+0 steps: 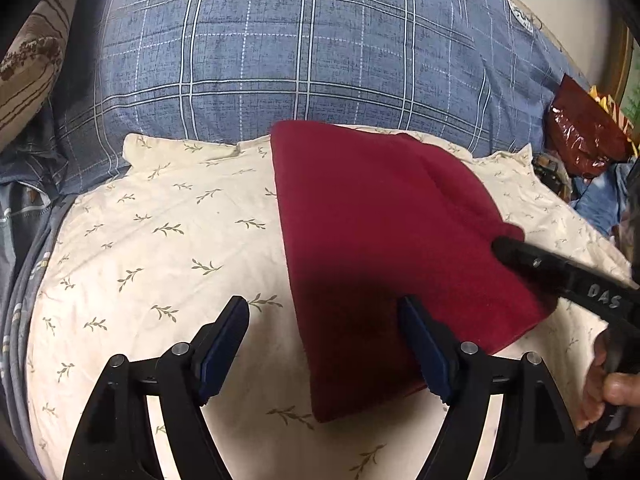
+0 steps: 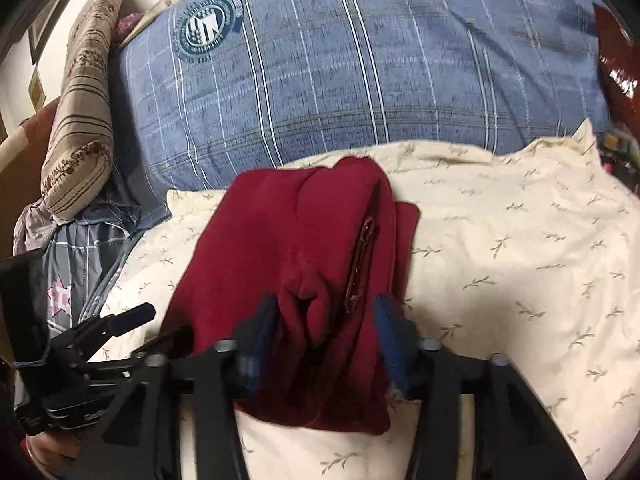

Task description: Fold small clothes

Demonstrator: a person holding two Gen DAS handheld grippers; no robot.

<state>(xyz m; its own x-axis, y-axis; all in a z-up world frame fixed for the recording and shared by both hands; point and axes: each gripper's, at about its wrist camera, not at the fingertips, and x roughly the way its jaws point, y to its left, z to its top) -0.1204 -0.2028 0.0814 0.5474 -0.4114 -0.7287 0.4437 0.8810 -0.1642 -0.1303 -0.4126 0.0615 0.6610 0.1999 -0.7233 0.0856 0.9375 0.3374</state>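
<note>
A dark red garment (image 1: 384, 240) lies folded on a cream pillow (image 1: 160, 240) with a leaf print. My left gripper (image 1: 324, 320) is open, low over the pillow, its right finger over the garment's left edge. My right gripper (image 2: 326, 316) is open around the bunched near edge of the garment (image 2: 304, 248); the fabric sits between the blurred blue pads, not pinched. A zip or seam (image 2: 362, 256) shows along the garment's top fold. The right gripper also shows in the left wrist view (image 1: 512, 252), at the garment's right edge. The left gripper shows in the right wrist view (image 2: 132, 322).
A blue plaid bedcover (image 1: 300, 48) lies behind the pillow. A brown striped bolster (image 2: 84, 100) stands at the left. A shiny red foil bag (image 1: 584, 132) and clutter sit at the right edge. Grey bedding (image 2: 80, 264) hangs at the left.
</note>
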